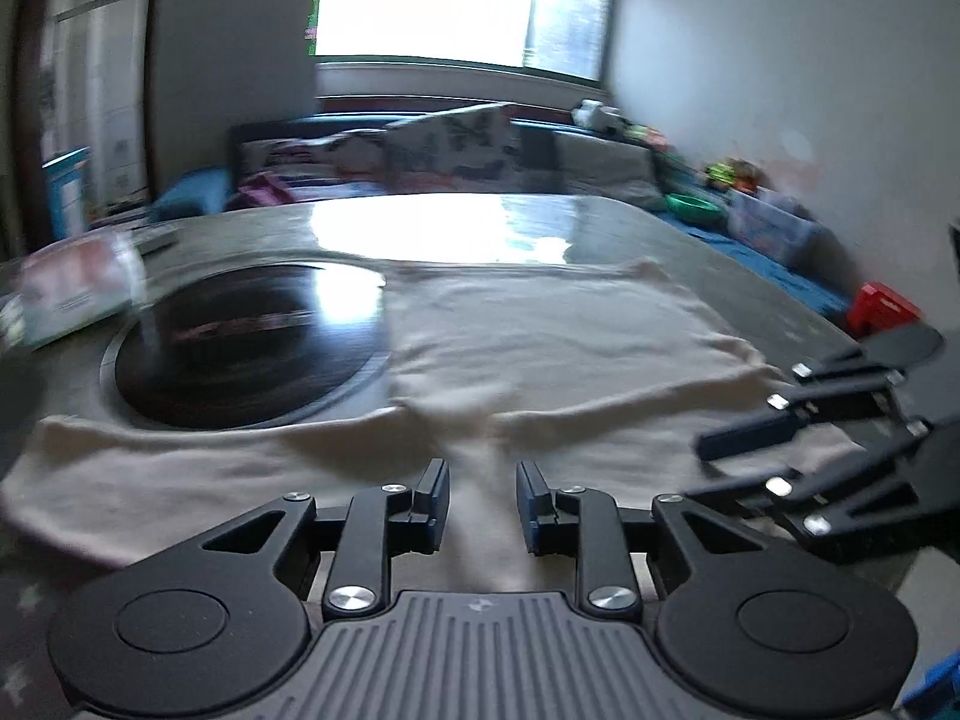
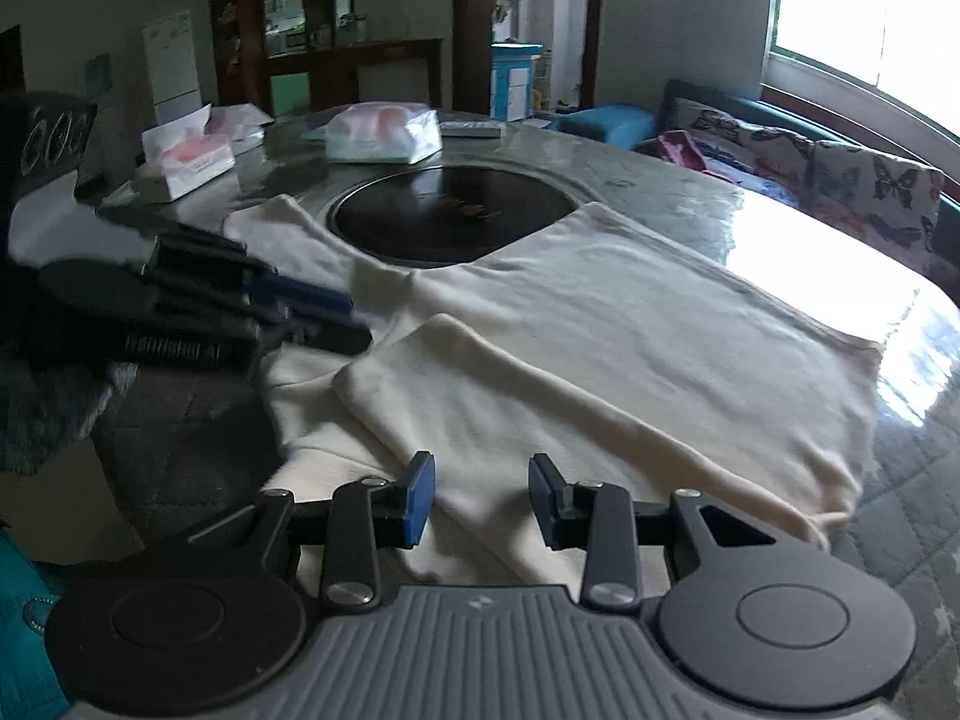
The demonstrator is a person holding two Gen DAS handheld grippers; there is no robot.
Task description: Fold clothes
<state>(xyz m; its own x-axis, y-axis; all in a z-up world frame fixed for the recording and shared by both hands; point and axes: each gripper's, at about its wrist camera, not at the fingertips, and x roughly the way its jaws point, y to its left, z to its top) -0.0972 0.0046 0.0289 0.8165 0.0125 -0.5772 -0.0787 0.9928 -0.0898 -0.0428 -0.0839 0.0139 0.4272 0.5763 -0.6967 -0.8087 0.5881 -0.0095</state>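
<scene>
A garment [image 2: 600, 324] lies spread on the counter [image 2: 690, 198], its far edge lapping the round hob [image 2: 450, 216] set into it. Behind the hob sit tissue packs [image 2: 384, 132]. A sofa [image 2: 840, 174] stands beyond the counter.

From my left wrist view everything is smeared by motion — the packet [image 1: 78, 294] at the tabletop's [image 1: 720, 252] left edge is a pale blur with unreadable print, and the window [image 1: 456, 6] is blown out to white. The right hand-held gripper [image 1: 714, 468] is cut off by the frame's right edge. The cream garment [image 2: 600, 348] hides part of the dark round inset [image 2: 444, 216], and its near hem drops behind my own gripper body. The left hand-held gripper [image 2: 354, 318] looks streaked, perhaps parted — I can't tell.
</scene>
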